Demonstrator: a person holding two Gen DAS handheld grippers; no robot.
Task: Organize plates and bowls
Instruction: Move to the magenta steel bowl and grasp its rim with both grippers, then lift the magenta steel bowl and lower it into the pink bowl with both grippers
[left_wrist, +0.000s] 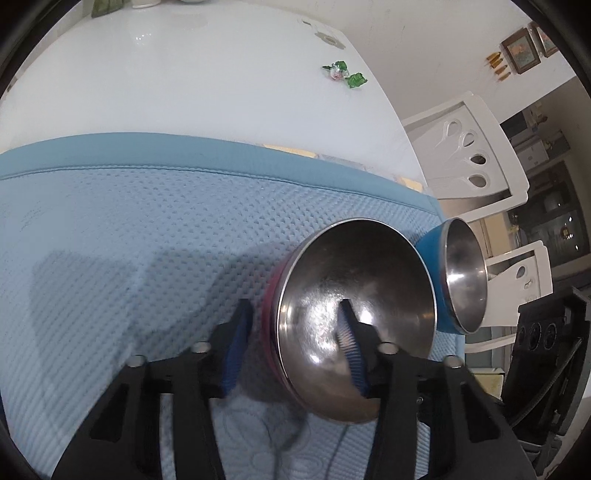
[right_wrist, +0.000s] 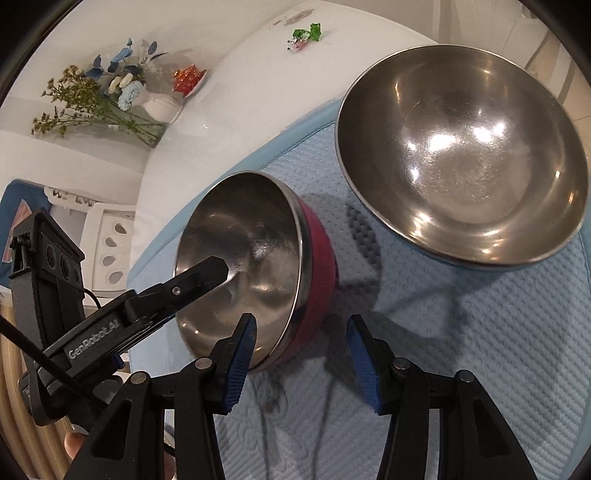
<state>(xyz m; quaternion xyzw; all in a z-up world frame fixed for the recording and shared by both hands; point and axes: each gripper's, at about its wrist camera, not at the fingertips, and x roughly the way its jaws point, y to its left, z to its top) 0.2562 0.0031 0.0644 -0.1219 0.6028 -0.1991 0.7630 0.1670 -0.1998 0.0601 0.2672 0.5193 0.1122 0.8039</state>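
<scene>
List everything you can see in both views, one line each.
red bowl: one, red outside and steel inside, tilted on the mat
blue bowl: one, blue outside and steel inside, beside the red bowl
mat: one, light blue, on the table
table: one, white
glass trinkets: small cluster, green and pink, on the table beyond the mat
vase of flowers: one, white, far table edge
chairs: two, white, beside the table
framed pictures: two, on the wall
left gripper: black, blue pads, straddling the red bowl's rim
right gripper: black, blue pads, open over the mat
</scene>
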